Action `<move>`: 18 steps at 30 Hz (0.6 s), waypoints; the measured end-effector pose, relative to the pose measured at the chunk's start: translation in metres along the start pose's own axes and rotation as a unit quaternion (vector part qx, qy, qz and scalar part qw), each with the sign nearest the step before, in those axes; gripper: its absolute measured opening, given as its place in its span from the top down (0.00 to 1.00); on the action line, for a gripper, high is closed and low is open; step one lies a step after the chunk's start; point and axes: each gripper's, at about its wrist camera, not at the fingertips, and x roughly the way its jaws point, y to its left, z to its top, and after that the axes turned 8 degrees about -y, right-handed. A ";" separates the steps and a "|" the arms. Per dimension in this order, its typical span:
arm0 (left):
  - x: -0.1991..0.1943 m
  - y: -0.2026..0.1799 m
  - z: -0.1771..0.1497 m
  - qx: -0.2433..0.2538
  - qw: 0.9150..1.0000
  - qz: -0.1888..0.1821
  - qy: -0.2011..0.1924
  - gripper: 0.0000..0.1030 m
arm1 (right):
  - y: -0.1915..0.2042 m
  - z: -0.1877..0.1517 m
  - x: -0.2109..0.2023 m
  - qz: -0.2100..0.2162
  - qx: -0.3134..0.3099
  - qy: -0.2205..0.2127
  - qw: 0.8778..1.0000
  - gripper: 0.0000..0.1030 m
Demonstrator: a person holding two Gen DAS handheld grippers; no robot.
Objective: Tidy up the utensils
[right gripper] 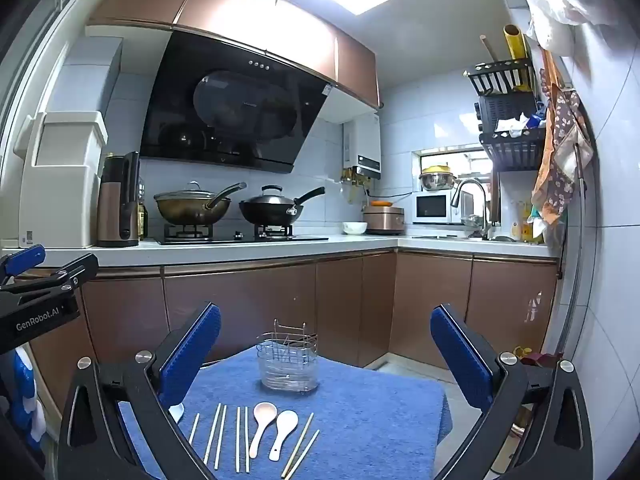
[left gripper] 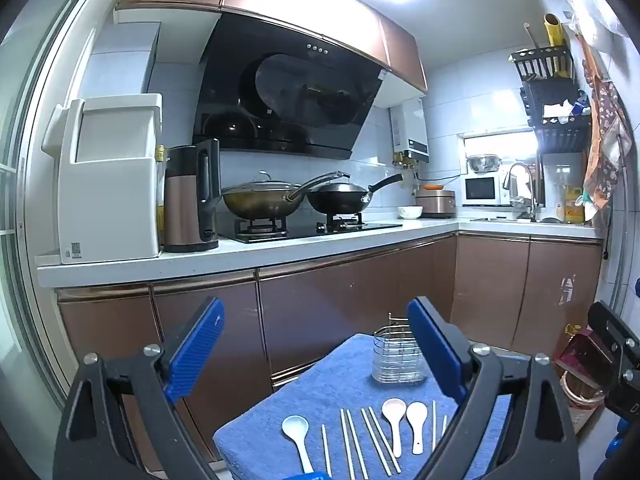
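Utensils, chopsticks (right gripper: 242,444) and spoons (right gripper: 262,426), lay in a row on the blue towel (right gripper: 380,420), just before the empty wire holder (right gripper: 287,364), apparently ready for sorting. Left tongs (left gripper: 316,356) and right tongs (right gripper: 326,356) hovered spread, pinching nothing.

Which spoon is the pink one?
The middle spoon is pinkish. The spoon beside it is white, and the far-left spoon is pale bluish-white.

We hold our black left gripper with blue ribbed pads (left gripper: 316,344) and matching right gripper (right gripper: 326,354) level, jaws spread wide and empty, side by side above the blue towel (right gripper: 360,396).
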 end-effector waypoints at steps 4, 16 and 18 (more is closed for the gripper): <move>-0.003 -0.007 -0.001 -0.002 1.000 -0.002 0.001 0.10 | 0.001 -0.001 0.002 0.000 0.003 0.003 1.000 0.00; 0.003 0.006 -0.007 -0.044 0.999 -0.008 0.019 0.10 | -0.003 0.003 0.000 0.004 0.008 0.004 1.000 0.00; 0.004 0.007 -0.007 -0.042 0.999 -0.005 0.021 0.10 | -0.004 0.000 0.002 0.005 0.009 0.005 1.000 0.00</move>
